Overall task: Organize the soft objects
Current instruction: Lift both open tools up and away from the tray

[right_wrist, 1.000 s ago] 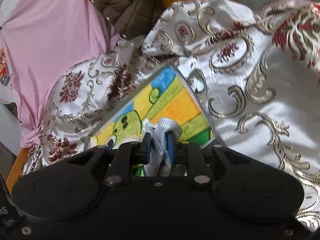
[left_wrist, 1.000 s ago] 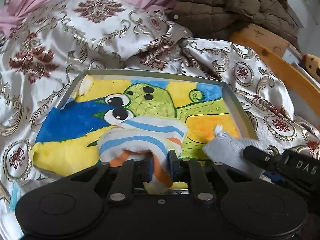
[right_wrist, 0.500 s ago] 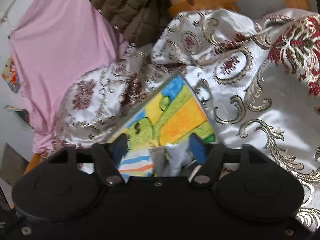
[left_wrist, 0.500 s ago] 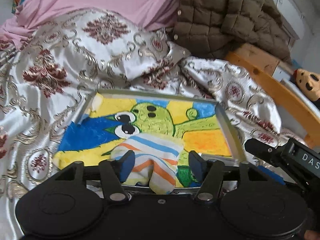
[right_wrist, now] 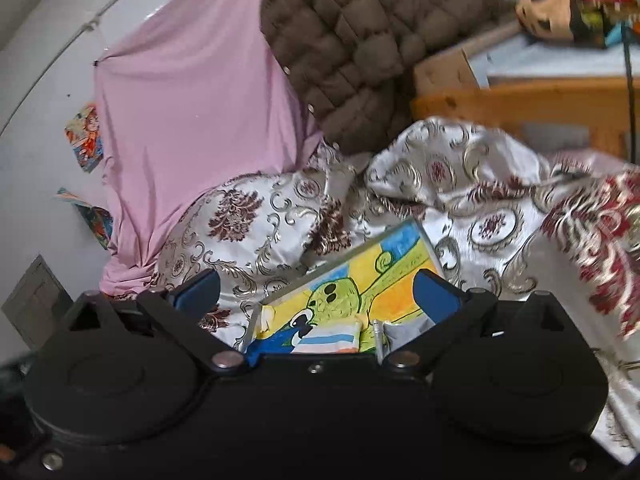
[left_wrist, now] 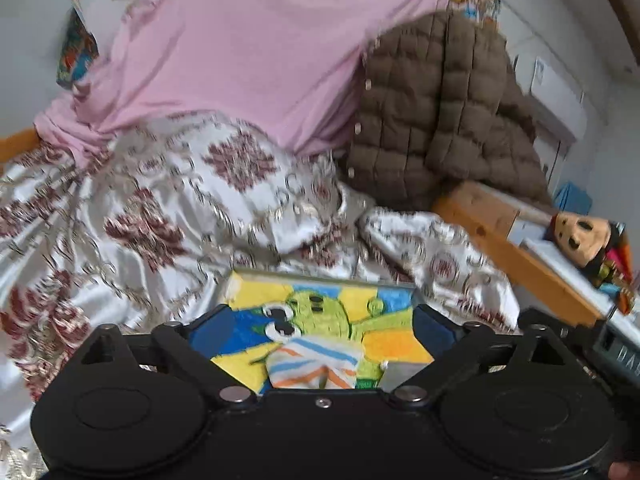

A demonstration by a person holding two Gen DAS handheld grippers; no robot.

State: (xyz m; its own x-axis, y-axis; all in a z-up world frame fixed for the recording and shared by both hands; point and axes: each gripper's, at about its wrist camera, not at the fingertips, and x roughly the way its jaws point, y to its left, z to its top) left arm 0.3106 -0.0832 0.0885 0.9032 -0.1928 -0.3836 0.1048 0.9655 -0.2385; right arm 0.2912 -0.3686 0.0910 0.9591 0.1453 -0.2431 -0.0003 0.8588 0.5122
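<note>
A striped sock (left_wrist: 312, 366) in white, blue and orange lies in a shallow tray (left_wrist: 320, 276) with a bright cartoon picture on its floor. A grey sock (left_wrist: 402, 372) lies beside it on the right. The tray rests on a patterned satin bedspread. My left gripper (left_wrist: 322, 330) is open and empty, raised above and behind the tray. My right gripper (right_wrist: 316, 292) is also open and empty, raised back from the tray (right_wrist: 340, 258); the striped sock (right_wrist: 326, 340) and grey sock (right_wrist: 404, 328) show just above its body.
A pink cloth (left_wrist: 256, 52) and a brown quilted jacket (left_wrist: 436, 112) hang behind the bed. A wooden bed frame (left_wrist: 516, 252) runs along the right, with a plush toy (left_wrist: 580, 236) on a ledge beyond it. The silver bedspread (left_wrist: 152, 216) is rumpled around the tray.
Both grippers opened and let go of their socks, which now lie in the tray. Both grippers then pulled up and back from the tray.
</note>
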